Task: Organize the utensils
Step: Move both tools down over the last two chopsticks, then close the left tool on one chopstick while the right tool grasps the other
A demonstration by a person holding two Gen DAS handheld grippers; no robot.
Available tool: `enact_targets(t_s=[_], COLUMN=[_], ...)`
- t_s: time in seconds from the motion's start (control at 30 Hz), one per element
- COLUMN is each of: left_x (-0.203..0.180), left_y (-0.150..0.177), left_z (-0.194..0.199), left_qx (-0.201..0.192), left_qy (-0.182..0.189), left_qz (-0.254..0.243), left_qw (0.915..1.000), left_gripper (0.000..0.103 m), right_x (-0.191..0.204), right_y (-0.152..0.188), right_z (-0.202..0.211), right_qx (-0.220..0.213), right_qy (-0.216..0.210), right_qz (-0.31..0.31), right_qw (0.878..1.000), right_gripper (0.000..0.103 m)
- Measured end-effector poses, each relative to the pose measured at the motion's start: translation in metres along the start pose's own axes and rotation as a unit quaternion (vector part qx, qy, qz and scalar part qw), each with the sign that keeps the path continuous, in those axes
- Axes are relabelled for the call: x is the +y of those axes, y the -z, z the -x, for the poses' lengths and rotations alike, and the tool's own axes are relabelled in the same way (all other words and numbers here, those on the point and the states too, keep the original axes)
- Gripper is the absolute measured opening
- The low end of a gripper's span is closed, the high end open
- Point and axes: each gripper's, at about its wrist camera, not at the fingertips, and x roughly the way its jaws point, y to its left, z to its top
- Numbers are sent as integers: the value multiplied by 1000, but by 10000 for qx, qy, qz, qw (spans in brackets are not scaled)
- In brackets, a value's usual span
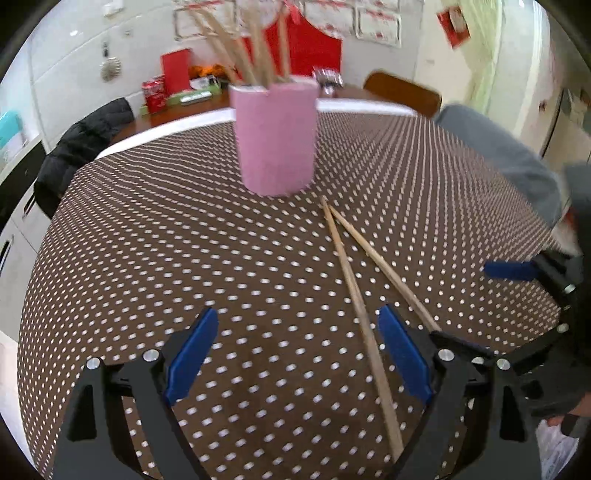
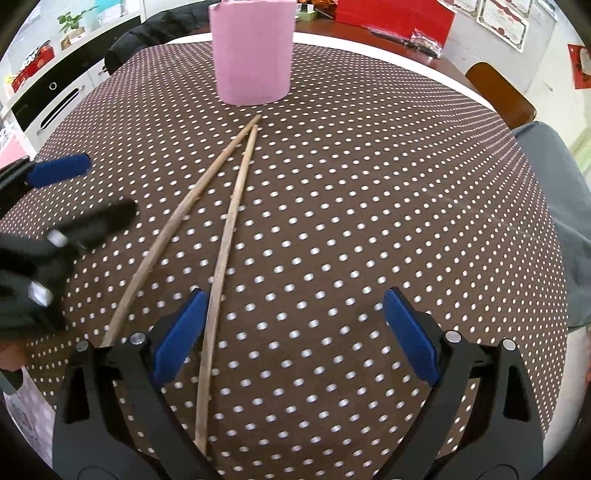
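A pink cup (image 1: 275, 140) stands upright on the tabletop (image 1: 147, 240), which is covered with a brown cloth dotted white. Several wooden chopsticks (image 1: 255, 55) stand in the cup. Two more chopsticks (image 2: 225, 225) lie loose on the cloth in front of it, their far tips nearly meeting just short of the cup and their near ends spread apart.

The left hand-held gripper (image 1: 297, 350) hangs over the cloth with its blue pads wide apart; one loose chopstick runs between them, untouched. The right hand-held gripper (image 2: 295, 328) is likewise spread wide, with one chopstick passing just inside its left pad, not clamped.

Beyond the tabletop are a dark jacket (image 1: 81, 147) over a chair, red boxes (image 1: 155, 94) and framed certificates (image 2: 502, 22). Their writing is too blurred to read.
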Motion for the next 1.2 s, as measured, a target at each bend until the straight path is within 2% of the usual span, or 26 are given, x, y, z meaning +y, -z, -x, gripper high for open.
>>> enact_targets(t_s=[0.13,0.2,0.3,0.37,0.43,0.57,0.6,0.63,0.67,0.83,0.93,1.0,1.07,1.13,1.2], left_x=[-6,-7,-8,-6,-3,5,7,10,15,17,15,12,4,-1,-2], left_y=[-10,-15,-22,-24,-22,-10,-10,-10,-11,-11,-5,-2,-3,-2,1], left_z=[-23,-31,-31,-29,-24,-15,-15,-16,-19,-18,-13,-12,-12,-10,-9], left_qx=[327,427,379,380,386,386,404,431,442,452,352,270,264,351,367], left_qy=[21,-2,-93,-101,-94,-169,-206,-281,-380,-265,-271,-301,-203,9,-55], left_qz=[79,105,37,33,12,92,141,173,227,411,434,349,287,224,117], left_qw=[9994,9990,9992,9992,9992,9991,9989,9985,9980,9978,9981,9986,9990,9991,9992], left_gripper=[87,77,61,41,33,33,38,50,54,54,54,51,15,12,12], right_x=[-11,-16,-21,-18,-18,-16,-16,-15,-14,-4,-2,-2,-3,-5,-8], right_y=[-6,-8,-9,-7,-7,-10,-14,-16,-19,-32,-32,-33,-36,-38,-40], right_z=[-3,-5,-7,-6,-6,-10,-11,-13,-15,-21,-19,-17,-16,-15,-16], right_qx=[6,-9,-50,-76,-106,-181,-204,-211,-212,-194,-247,-286,-291,-257,-255], right_qy=[-167,-194,-267,-276,-282,-299,-309,-310,-318,-412,-449,-470,-493,-528,-579], right_qz=[-40,-20,24,35,38,49,55,58,59,184,239,264,267,267,222], right_qw=[9999,9998,9996,9996,9995,9994,9993,9993,9993,9988,9984,9981,9980,9979,9978], right_gripper=[93,93,93,93,93,93,93,93,93,90,79,59,44,42,42])
